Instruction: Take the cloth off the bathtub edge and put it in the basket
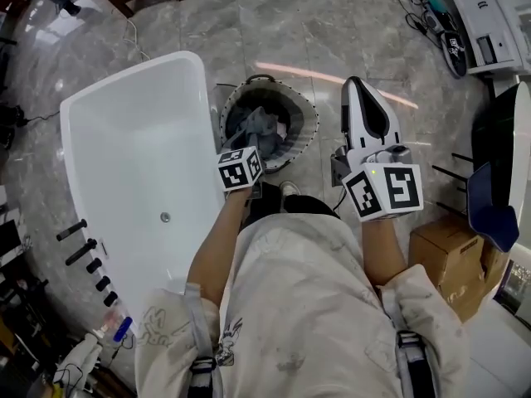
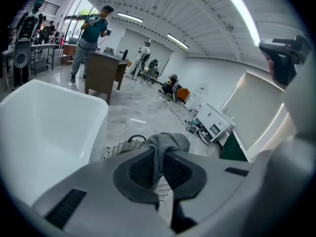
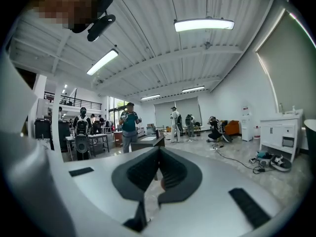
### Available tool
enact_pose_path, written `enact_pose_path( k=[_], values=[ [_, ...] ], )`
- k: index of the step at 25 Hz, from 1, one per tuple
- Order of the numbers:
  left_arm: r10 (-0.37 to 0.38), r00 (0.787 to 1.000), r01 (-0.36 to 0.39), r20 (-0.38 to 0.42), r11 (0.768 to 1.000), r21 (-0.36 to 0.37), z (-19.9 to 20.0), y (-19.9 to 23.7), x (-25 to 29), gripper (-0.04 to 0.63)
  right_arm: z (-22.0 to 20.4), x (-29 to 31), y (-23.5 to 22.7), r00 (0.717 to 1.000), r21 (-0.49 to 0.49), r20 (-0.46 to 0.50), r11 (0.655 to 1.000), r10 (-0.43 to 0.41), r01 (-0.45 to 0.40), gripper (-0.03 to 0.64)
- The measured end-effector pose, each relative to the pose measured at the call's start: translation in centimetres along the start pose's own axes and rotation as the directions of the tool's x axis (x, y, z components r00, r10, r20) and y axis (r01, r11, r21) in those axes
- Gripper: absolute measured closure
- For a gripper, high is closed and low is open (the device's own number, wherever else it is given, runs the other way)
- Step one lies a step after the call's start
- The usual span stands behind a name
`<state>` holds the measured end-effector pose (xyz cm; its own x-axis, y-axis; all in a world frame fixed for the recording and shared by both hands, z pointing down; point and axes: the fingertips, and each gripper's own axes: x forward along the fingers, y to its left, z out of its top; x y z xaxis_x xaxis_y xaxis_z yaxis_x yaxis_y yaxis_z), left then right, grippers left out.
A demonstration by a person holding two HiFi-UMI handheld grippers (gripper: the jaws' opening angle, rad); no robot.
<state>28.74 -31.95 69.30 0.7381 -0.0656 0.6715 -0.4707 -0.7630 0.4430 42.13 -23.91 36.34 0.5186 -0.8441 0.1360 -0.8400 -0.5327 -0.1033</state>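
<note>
**Left gripper clamped on the cloth, right over the basket**

Closest in, the left gripper has its jaws squeezed together on the grey cloth. A narrow fold runs down between the dark ribbed pads, and the rest bunches up past the tips. The right gripper is up at the person's other side. Its pads meet at the tips with nothing caught between them, and it points out over open floor, touching nothing.

From the head view, the left gripper's marker cube sits at the near rim of the basket. The cloth hangs inside the ring of that rim, on top of something dark lying in there. Whether it reaches the bottom can't be told. In the left gripper view the basket's wire rim and handle peek out just left of the cloth.

The white tub stands just beside the basket, on the left, with black fittings along its near edge. The cloth is off that edge.

On the right a cardboard box sits near the person's leg. Across the grey marble floor are a white unit and a tangle of cables. At the far end of the hall, a person stands by a dark desk.
</note>
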Motion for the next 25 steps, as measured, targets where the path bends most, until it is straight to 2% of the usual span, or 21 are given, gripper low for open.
enact_pose_path(
  k=[3,4,6,7,12,18,25],
  values=[
    [0.019,0.997,-0.017,-0.072,1.0,0.025,-1.6,1.1,0.9,0.576,0.0,0.0,0.4,1.0,-0.006,-0.004,1.0,0.001,-0.001,0.629],
    [0.019,0.995,-0.016,-0.095,0.999,0.03,-2.1,1.3,1.1,0.549,0.1,0.0,0.5,1.0,-0.008,-0.005,1.0,0.002,-0.002,0.629],
    [0.018,0.991,-0.013,-0.132,0.999,0.036,-3.0,1.5,1.4,0.439,0.0,0.0,0.6,1.0,-0.011,-0.008,1.0,0.002,-0.002,0.629],
    [0.018,0.99,-0.013,-0.142,0.999,0.036,-3.3,1.6,1.6,0.408,0.0,0.0,0.6,1.0,-0.012,-0.01,1.0,0.003,-0.003,0.629],
    [0.04,0.986,-0.033,-0.162,0.998,0.049,-4.7,2.5,1.3,0.331,-0.4,0.3,0.9,1.0,-0.012,-0.02,1.0,0.01,-0.01,0.629],
    [0.075,0.982,-0.072,-0.175,0.997,0.028,-6.1,4.4,0.3,0.324,-0.5,1.1,1.4,0.999,-0.007,-0.023,1.0,0.03,-0.03,0.629],
    [0.13,0.988,-0.135,-0.087,0.989,-0.063,-5.4,6.6,-2.1,0.324,-0.8,2.1,2.0,0.997,0.006,-0.023,0.997,0.076,-0.075,0.629]
  ],
)
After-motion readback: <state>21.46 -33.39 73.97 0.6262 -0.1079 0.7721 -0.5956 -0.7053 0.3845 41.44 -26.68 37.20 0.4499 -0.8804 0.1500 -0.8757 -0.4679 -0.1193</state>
